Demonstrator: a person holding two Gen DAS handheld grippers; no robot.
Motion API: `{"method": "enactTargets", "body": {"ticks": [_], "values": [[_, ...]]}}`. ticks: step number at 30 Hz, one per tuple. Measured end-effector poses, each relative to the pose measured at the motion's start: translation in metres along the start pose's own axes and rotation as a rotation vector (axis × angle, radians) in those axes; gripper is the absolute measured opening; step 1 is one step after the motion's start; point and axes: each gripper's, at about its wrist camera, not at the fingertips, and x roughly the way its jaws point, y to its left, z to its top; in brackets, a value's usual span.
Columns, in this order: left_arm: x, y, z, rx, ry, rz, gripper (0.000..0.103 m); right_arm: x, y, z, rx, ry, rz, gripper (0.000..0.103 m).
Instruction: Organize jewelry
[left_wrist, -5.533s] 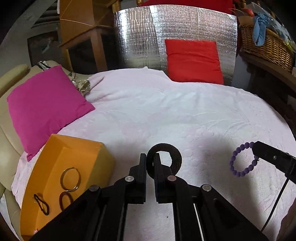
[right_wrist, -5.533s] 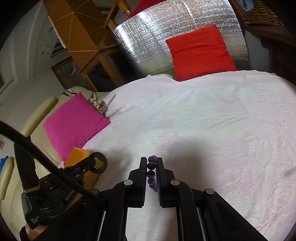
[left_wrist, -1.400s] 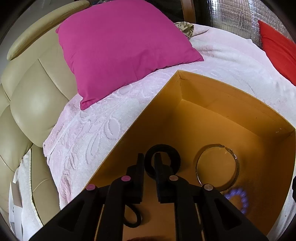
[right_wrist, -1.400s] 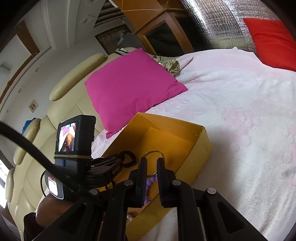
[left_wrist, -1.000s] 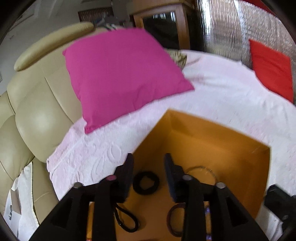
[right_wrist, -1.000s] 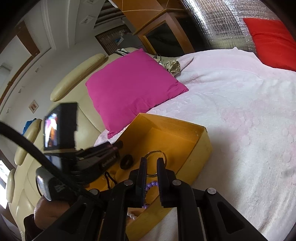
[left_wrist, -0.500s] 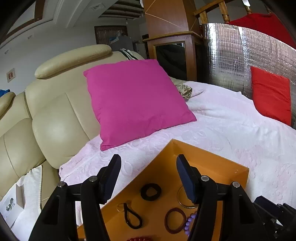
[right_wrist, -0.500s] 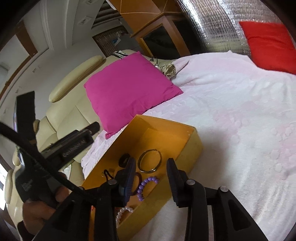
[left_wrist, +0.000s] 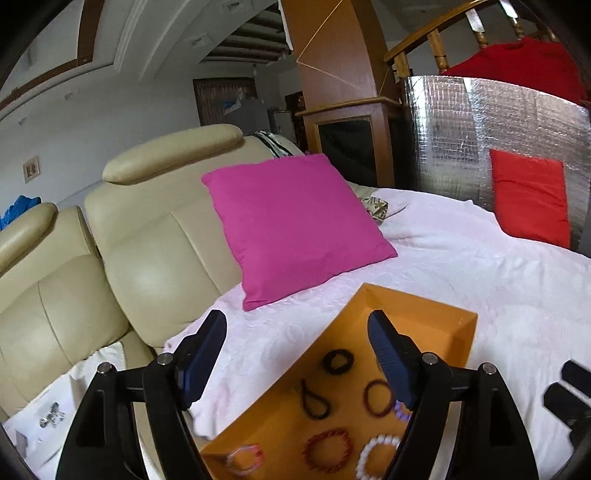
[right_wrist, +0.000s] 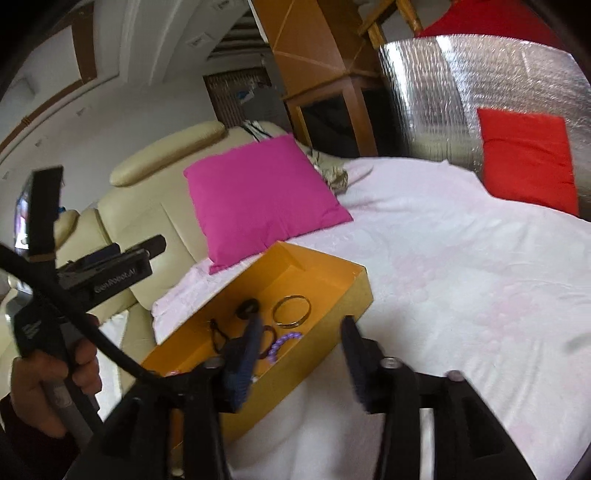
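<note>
Left gripper (left_wrist: 295, 350): jaws wide apart, empty, raised above the box.
Right gripper (right_wrist: 301, 347): spread wide, empty, at the box's near right wall.
Orange box (left_wrist: 424, 317): below and ahead of both grippers, long axis running away; bracelets inside.
White bedspread (right_wrist: 461, 258): beyond, bare of jewelry.

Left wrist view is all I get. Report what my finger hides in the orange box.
Observer: A gold bangle lies flat on the floor of the orange box.
Operator: Check the right hand-held gripper.
Observer: The right hand-held gripper is open and empty, over the box's near wall.
Operator: Name what lies by the bangle.
Observer: A purple bead bracelet, just on the camera side of the bangle in the right wrist view.
</note>
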Motion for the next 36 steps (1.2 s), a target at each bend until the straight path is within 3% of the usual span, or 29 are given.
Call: {"method": "enactTargets", "body": {"ticks": [8,11,17,26,36], "values": [[-0.082,0.039,-0.006,0.006,-0.032,-0.008,0.086,-0.088,0.044,-0.021,-0.06,-0.037,-0.022,0.057],[-0.112,0.048,-0.008,0.02,-0.059,0.002,0.087,-0.112,0.058,-0.027,-0.067,-0.042,-0.047,0.063],[-0.155,0.061,-0.016,0.06,-0.081,0.006,0.088,-0.148,0.085,-0.035,-0.084,-0.057,-0.068,0.063],[-0.196,0.092,-0.022,0.036,-0.116,0.02,0.088,-0.184,0.12,-0.041,-0.116,-0.078,-0.083,0.066],[-0.22,0.108,-0.029,0.041,-0.132,0.027,0.088,-0.197,0.141,-0.042,-0.12,-0.066,-0.097,0.067]]}}
